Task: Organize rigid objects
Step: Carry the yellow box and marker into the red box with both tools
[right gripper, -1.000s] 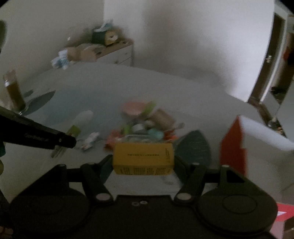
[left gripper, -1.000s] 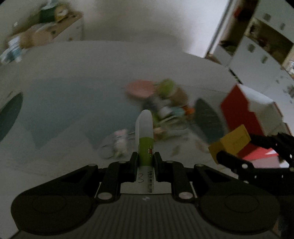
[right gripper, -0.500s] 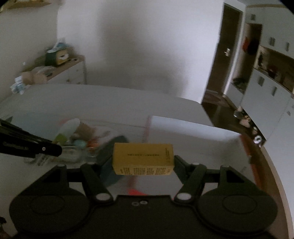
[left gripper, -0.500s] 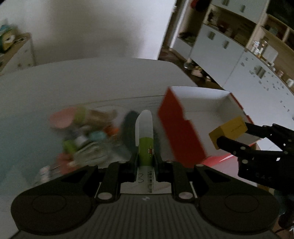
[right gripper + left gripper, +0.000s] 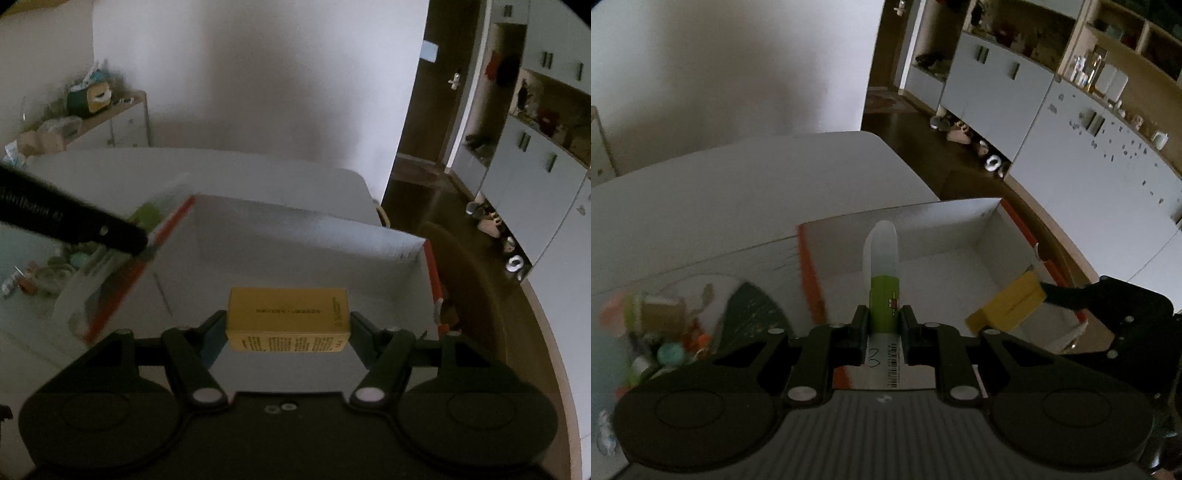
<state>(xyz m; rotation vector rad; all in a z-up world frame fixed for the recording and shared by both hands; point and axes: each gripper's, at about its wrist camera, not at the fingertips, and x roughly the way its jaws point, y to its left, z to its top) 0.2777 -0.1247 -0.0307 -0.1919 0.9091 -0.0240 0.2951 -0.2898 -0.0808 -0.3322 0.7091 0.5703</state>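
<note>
My left gripper (image 5: 884,320) is shut on a slim white tube with a green label (image 5: 882,280), which points forward over the open white box with red outer sides (image 5: 960,221). My right gripper (image 5: 288,325) is shut on a yellow carton (image 5: 288,319), held crosswise above the inside of the same box (image 5: 303,236). In the left wrist view the yellow carton (image 5: 1008,304) and the right gripper's black finger (image 5: 1067,295) hang over the box's right part. The left gripper's black finger (image 5: 74,221) shows at the box's left wall in the right wrist view.
A heap of small colourful items (image 5: 657,332) and a dark green leaf-shaped mat (image 5: 750,314) lie on the white table (image 5: 738,192) left of the box. The table's edge drops to a dark floor with shoes (image 5: 960,133) and white cabinets (image 5: 1089,166) on the right.
Both grippers have swung to the right, away from the heap of items, and now hang over the open box. Each still holds its object.
</note>
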